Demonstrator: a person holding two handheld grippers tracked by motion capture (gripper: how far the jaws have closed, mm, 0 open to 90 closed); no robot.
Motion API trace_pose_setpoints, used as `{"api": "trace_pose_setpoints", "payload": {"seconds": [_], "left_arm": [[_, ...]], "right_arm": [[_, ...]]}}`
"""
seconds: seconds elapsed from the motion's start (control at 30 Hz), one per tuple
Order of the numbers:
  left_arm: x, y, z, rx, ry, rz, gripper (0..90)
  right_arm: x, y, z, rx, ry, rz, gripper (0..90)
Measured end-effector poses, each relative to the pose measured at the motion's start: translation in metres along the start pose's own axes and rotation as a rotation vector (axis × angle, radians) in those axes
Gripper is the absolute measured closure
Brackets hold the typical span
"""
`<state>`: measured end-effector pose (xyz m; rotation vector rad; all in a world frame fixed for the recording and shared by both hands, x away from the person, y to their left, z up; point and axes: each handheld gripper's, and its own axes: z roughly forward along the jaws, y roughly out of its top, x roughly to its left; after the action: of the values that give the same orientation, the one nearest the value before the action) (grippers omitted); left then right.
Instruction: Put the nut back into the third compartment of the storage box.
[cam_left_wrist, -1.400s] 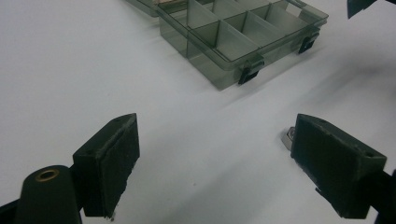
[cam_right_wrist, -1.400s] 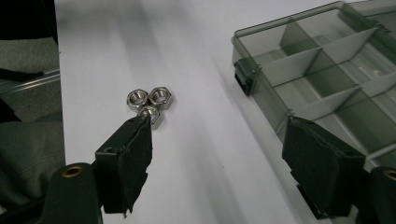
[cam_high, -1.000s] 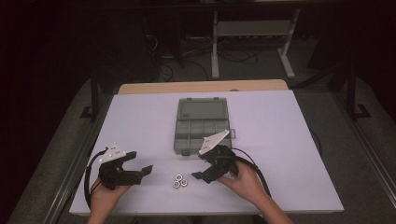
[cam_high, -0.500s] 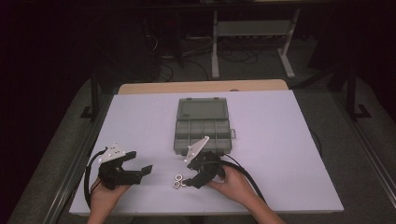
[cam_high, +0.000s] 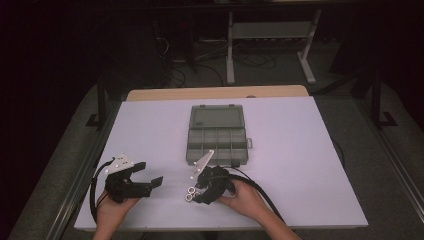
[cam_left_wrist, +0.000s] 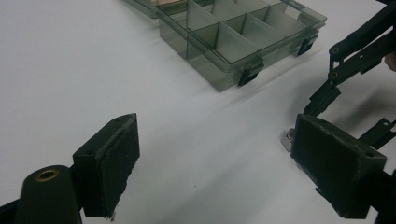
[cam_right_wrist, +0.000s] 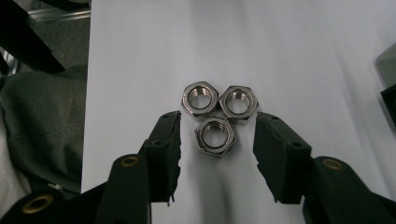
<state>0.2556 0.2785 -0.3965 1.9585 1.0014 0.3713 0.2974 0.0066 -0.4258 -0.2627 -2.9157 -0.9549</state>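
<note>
Three steel hex nuts (cam_right_wrist: 215, 113) lie flat on the white surface (cam_high: 300, 165), bores up, no long axis, clustered touching near the front edge; the nearest nut (cam_right_wrist: 215, 135) sits between the right hand-held gripper (cam_right_wrist: 216, 140) pads, untouched. Right hand-held gripper tilts down toward the cluster, its jaws have just been closing, gaps remain; left hand-held gripper (cam_high: 150, 177) rests level to the left, jaws wide apart and empty. Compartment box (cam_high: 218, 134) stands open behind the nuts, clear of both.
</note>
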Motion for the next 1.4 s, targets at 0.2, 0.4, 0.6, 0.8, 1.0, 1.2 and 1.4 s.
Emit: {"api": "trace_pose_setpoints", "payload": {"seconds": [0.2, 0.4, 0.6, 0.8, 1.0, 1.2, 1.4], "left_arm": [[0.001, 0.0, -0.001, -0.004, -0.002, -0.007, 15.2], [0.001, 0.0, -0.001, -0.01, -0.001, -0.012, 15.2], [0.001, 0.0, -0.001, -0.006, -0.009, -0.008, 15.2], [0.001, 0.0, -0.001, -0.003, -0.007, -0.007, 15.2], [0.001, 0.0, -0.001, -0.007, -0.007, -0.008, 15.2], [0.001, -0.001, -0.001, -0.008, -0.006, -0.011, 15.2], [0.001, 0.0, -0.001, -0.004, -0.007, -0.005, 15.2]], "right_arm": [[0.003, 0.001, 0.006, 0.025, -0.018, -0.038, 58.8], [0.008, 0.002, 0.007, 0.036, -0.055, -0.075, 64.9], [0.011, 0.001, 0.008, 0.061, -0.075, -0.104, 68.3], [0.01, 0.001, 0.008, 0.064, -0.071, -0.102, 69.1], [0.01, 0.001, 0.008, 0.066, -0.066, -0.1, 69.2], [0.009, 0.0, 0.006, 0.074, -0.04, -0.082, 69.2], [0.004, -0.001, -0.001, 0.054, -0.024, -0.063, 69.2]]}}
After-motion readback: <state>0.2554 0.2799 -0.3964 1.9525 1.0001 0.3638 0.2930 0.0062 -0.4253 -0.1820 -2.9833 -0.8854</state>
